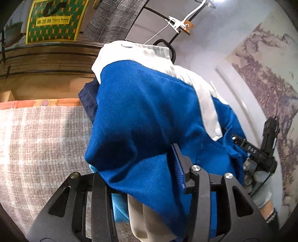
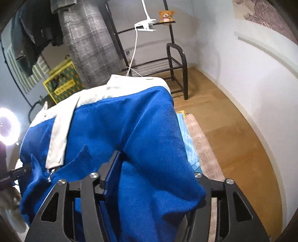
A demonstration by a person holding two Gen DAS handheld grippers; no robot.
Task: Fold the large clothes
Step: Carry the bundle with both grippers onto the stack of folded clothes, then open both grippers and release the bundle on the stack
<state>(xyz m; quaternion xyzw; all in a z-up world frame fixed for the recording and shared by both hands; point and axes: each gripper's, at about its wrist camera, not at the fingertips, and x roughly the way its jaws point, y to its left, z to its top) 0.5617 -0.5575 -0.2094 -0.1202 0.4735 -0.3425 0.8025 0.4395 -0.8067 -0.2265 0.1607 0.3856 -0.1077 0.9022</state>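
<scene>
A large blue jacket (image 1: 141, 115) with a white collar and snap placket (image 1: 206, 104) hangs bunched in front of both cameras. Its cloth drapes over and between the fingers of my left gripper (image 1: 137, 167), whose jaws stand apart without pinching it. In the right wrist view the same jacket (image 2: 130, 130) lies across my right gripper (image 2: 154, 173). Those jaws are also apart, the left pad (image 2: 111, 167) bare and the right finger hidden under the cloth. The right gripper (image 1: 268, 143), held in a gloved hand (image 1: 260, 188), shows beside the jacket's far edge.
Below the jacket are a light-blue cloth (image 2: 188, 141) and a grey-pink woven cover (image 1: 42, 141). A black metal rack (image 2: 175, 63) with a teddy bear (image 2: 166, 15), a clamp lamp (image 2: 145, 26) and a hanging plaid coat (image 2: 87, 46) stands behind. The wood floor (image 2: 232, 130) runs along a white wall on the right.
</scene>
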